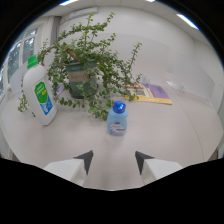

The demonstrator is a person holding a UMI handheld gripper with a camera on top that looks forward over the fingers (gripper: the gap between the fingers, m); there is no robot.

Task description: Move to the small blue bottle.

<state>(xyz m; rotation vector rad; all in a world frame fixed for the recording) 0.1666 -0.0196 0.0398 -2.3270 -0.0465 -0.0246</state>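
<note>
- Starting nearest, the gripper [114, 161] shows its two dark fingertips standing well apart, spread wide and holding nothing; bare table [165, 125] lies between them.
- Looking just beyond the fingers, at about twelve o'clock from the gap, the small blue bottle [117, 119] stands upright on the table, blue cap on top, pale label facing the camera. It is ahead of the fingertips, not yet between them.
- Moving out to ten o'clock, a large white bottle [40, 92] with a green cap and a blue-and-green label stands upright, well apart from the small one.
- Reaching behind both, a potted plant [82, 65] in a green pot spreads trailing stems; some hang down just beside the small bottle's cap, at its eleven o'clock.
- Lying farther off at one o'clock, a flat book or pamphlet [152, 93] rests on the table.
- Judging the risks: the small bottle looks light and narrow, so a finger arriving off-centre could nudge it over. Drifting towards eleven o'clock could snag the stems, and drifting farther left would bring the approach to the wrong bottle.
</note>
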